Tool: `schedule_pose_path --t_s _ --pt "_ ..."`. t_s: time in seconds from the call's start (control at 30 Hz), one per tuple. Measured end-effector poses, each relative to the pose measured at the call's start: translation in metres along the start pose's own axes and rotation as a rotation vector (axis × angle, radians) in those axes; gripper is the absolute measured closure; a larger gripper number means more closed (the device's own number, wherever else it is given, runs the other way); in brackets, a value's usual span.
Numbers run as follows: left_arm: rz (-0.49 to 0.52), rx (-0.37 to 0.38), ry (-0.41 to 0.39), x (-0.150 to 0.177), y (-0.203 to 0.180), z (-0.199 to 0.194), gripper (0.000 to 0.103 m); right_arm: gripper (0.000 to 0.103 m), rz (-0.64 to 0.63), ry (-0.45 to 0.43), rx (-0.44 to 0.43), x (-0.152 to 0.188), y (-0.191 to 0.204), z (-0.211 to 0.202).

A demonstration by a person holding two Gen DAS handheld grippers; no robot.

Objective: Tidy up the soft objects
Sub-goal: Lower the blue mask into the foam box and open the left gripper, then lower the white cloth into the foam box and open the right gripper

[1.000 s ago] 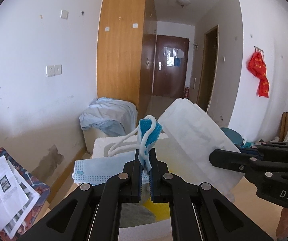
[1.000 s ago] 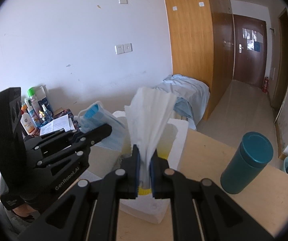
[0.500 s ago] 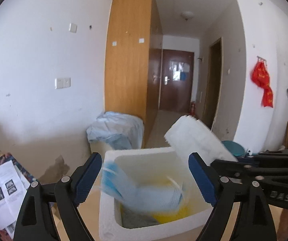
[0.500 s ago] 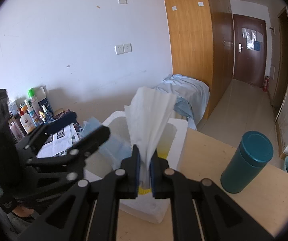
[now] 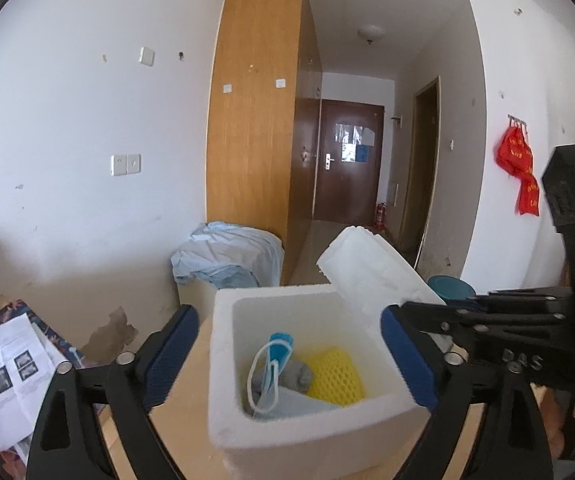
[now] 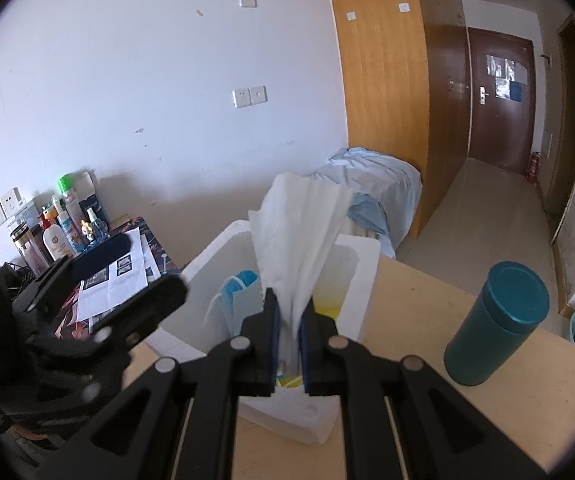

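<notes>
A white foam box point(image 5: 303, 428) stands on the wooden table; it also shows in the right wrist view point(image 6: 361, 256). Inside lie a blue face mask point(image 5: 273, 372), a grey cloth point(image 5: 297, 374) and a yellow mesh piece point(image 5: 335, 378). My left gripper point(image 5: 287, 354) is open and empty, its jaws wide apart on either side of the box. My right gripper point(image 6: 288, 320) is shut on a white tissue point(image 6: 299, 232) and holds it upright above the box's near side. The tissue also shows in the left wrist view point(image 5: 371, 268).
A teal cylindrical cup point(image 6: 495, 320) stands on the table to the right of the box. Bottles point(image 6: 61, 232) and printed papers point(image 6: 113, 276) lie on a lower surface to the left. A covered bundle point(image 5: 227, 256) sits against the wall behind.
My left gripper has opened and let go of the blue mask, which has dropped into the foam box. My right gripper still holds the tissue in place.
</notes>
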State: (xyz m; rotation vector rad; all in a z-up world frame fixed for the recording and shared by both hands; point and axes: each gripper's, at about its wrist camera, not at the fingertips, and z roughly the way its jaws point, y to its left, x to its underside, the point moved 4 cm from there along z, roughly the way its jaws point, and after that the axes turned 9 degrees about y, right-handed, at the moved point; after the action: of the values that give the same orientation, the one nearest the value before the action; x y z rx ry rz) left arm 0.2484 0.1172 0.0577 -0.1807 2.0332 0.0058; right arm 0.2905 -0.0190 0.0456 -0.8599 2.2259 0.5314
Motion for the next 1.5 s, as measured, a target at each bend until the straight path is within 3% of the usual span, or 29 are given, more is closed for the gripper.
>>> schedule_pose_path --t_s 0.13,0.4,0.9,0.97,1.03,1.1,1.17,1.5 --pt "-0.019 -0.036 -0.027 0.007 0.013 -0.016 0.001 0.092 -0.011 0.010 -0.012 -0.001 0.005 0.007" --pt "-0.047 -0.056 -0.004 0.019 0.027 -0.028 0.001 0.092 -0.029 0.039 -0.040 -0.002 0.014 0.025" --pt "-0.039 -0.041 0.017 0.024 0.025 -0.024 0.001 0.090 -0.020 0.092 -0.034 0.002 0.010 0.048" --pt "-0.044 -0.042 0.015 0.025 0.025 -0.024 0.001 0.085 -0.021 0.098 -0.033 0.003 0.011 0.049" --pt "-0.050 -0.040 0.015 0.025 0.026 -0.024 0.001 0.073 -0.020 0.092 -0.028 0.004 0.010 0.048" --pt "-0.049 -0.040 0.015 0.025 0.027 -0.025 0.001 0.050 -0.017 0.077 -0.018 0.003 0.010 0.045" --pt "-0.052 -0.047 0.015 0.025 0.028 -0.025 0.001 0.036 -0.013 0.056 -0.015 0.003 0.009 0.041" --pt "-0.046 -0.058 0.019 0.026 0.027 -0.026 0.001 0.034 0.001 0.027 -0.030 0.000 0.007 0.033"
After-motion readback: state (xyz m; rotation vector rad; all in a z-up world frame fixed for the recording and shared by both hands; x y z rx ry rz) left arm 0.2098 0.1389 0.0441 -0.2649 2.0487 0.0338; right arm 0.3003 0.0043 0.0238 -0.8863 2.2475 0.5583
